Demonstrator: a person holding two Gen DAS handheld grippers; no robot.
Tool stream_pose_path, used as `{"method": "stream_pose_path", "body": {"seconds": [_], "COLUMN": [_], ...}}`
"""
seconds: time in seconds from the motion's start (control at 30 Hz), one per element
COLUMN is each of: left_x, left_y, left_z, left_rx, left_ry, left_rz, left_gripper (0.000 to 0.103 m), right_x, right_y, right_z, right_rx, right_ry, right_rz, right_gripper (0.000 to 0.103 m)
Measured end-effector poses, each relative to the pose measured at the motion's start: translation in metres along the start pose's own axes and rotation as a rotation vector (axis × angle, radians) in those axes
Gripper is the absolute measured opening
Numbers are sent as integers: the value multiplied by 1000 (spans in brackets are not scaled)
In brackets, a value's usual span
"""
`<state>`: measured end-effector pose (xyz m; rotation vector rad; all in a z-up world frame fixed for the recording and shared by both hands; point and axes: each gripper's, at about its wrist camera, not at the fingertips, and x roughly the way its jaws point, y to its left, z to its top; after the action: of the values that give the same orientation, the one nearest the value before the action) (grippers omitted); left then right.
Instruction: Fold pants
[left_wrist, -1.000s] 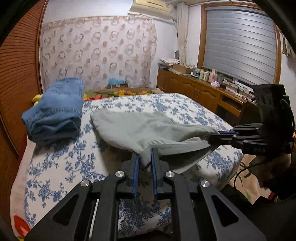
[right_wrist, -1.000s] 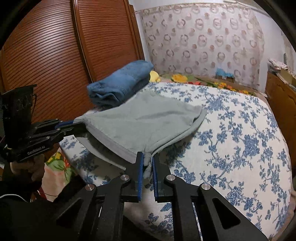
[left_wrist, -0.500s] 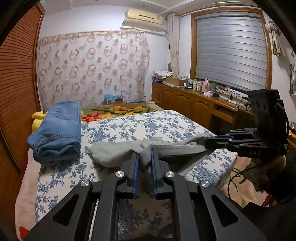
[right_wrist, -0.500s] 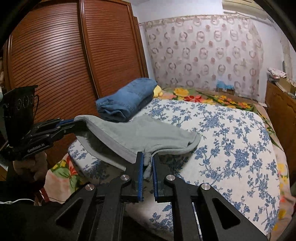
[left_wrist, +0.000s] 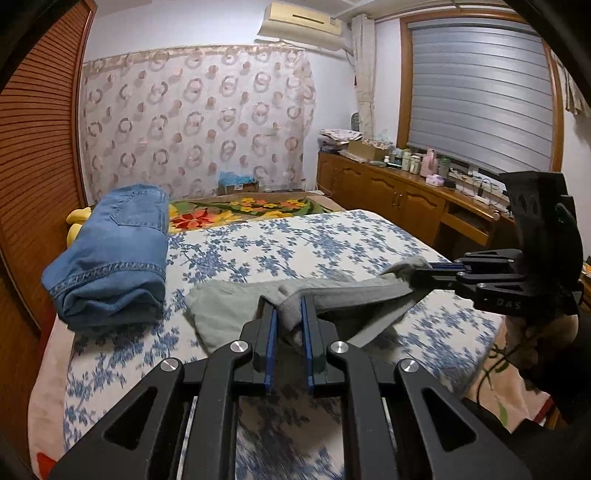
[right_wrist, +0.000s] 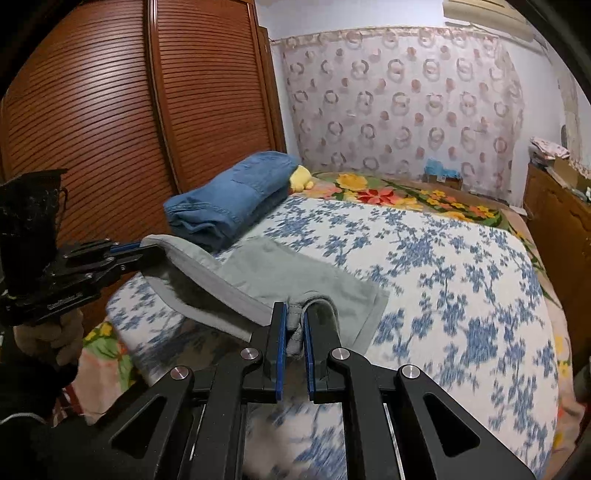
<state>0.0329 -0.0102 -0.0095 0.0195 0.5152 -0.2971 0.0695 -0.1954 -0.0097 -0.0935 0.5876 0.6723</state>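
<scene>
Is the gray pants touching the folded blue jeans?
Cannot tell. In the right wrist view the gray pants meet the folded jeans in outline; the left wrist view suggests a narrow gap.

walls: ring-patterned curtain (left_wrist: 195, 122) | left: louvred wardrobe (right_wrist: 110, 110) | right: wooden cabinets (left_wrist: 388, 195), shuttered window (left_wrist: 480, 99)

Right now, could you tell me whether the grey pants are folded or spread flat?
Partly folded: both grippers hold the grey pants by one doubled edge, the rest lying on the bed.

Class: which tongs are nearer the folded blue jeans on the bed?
Left. The left tongs grip the grey pants just beside the jeans; the right tongs hold the far corner.
</scene>
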Motion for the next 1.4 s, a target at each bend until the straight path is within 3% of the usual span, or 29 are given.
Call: {"method": "stream_pose_path", "body": {"seconds": [0.43,0.73,0.97,1.03,1.1,1.23,1.4], "left_x": [48,56,50,48,48,57,66], "left_y": [24,29,31,32,32,31,33], "left_z": [11,5,4,0,-4,-13,-24], "left_rx": [-15,-26,-36,-41,-40,-26,-35], "left_ry": [47,79,69,69,77,115,164], "left_rz": [44,55,58,42,34,29,58], "left_gripper": [13,16,35,49,52,74,74], "right_x": [69,99,113,115,116,117,113], "right_y": [-12,-16,-19,-20,-20,-20,-21], "right_z": [26,27,26,26,25,25,27], "right_rx": [6,11,12,15,14,13,16], "right_ry": [60,97,115,115,115,114,95], "right_rz": [-55,-69,-78,-78,-80,-80,-77], "right_gripper": [9,9,9,9,9,9,9]}}
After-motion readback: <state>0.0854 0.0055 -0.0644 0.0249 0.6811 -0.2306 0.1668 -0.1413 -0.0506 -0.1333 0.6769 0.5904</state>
